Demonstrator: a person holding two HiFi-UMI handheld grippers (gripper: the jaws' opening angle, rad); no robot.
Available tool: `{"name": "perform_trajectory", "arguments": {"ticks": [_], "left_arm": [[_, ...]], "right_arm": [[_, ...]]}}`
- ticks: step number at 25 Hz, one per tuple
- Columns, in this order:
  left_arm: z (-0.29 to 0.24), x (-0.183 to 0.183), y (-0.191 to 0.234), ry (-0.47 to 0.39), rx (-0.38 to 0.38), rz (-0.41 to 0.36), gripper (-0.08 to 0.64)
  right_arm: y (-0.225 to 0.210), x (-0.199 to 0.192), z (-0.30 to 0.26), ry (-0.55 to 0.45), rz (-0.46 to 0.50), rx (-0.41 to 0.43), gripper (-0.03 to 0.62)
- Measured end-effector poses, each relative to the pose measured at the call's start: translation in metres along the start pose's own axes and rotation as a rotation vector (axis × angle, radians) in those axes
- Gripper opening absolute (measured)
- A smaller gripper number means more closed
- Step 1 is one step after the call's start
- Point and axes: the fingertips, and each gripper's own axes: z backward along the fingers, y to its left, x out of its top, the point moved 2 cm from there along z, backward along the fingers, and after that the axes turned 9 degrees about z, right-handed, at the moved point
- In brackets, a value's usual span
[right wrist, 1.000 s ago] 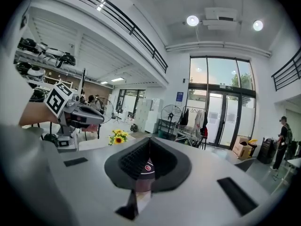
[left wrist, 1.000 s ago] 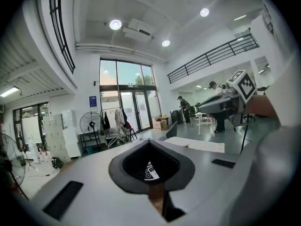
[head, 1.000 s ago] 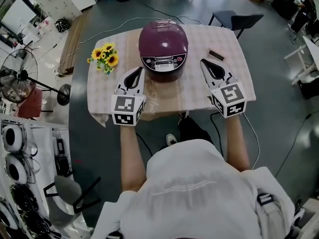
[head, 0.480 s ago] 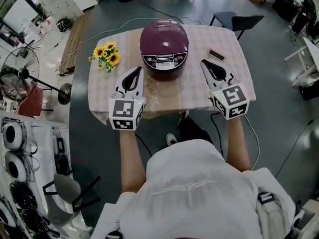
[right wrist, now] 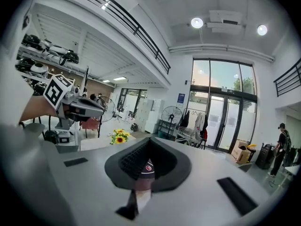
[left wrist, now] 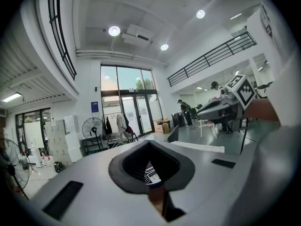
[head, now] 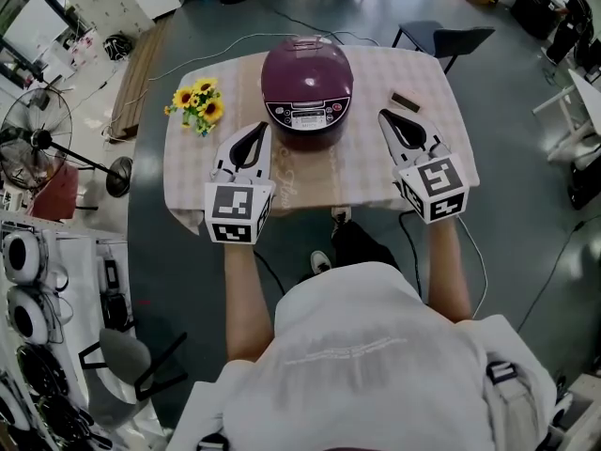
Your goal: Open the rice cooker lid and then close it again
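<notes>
On the head view the cooker (head: pixel 307 83) sits upper centre on the table (head: pixel 362 172), lid down. My left claw (head: pixel 255 132) and right claw (head: pixel 386 117) flank it below, not touching it. The claw views show only a sliver of it past my shut, empty jaws.

Reaches forward with both arms, left forearm (head: pixel 246 294) and right forearm (head: pixel 447 271) bare and roughly parallel. Holds the left gripper (head: pixel 254 135) and the right gripper (head: pixel 388 118) side by side and well apart, each pointing ahead and tipped only slightly down. Angles the two tips a little inward, toward each other. Has both pairs of jaws pressed together, with nothing caught between them.
</notes>
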Motion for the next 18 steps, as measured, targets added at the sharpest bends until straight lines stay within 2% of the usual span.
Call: {"name": "perform_trajectory", "arguments": {"ticks": [18], "left_arm": [[-0.007, 0.01, 0.003, -0.018, -0.01, -0.003, 0.017]], "right_arm": [[-0.006, 0.004, -0.01, -0.014, 0.016, -0.008, 0.025]]}}
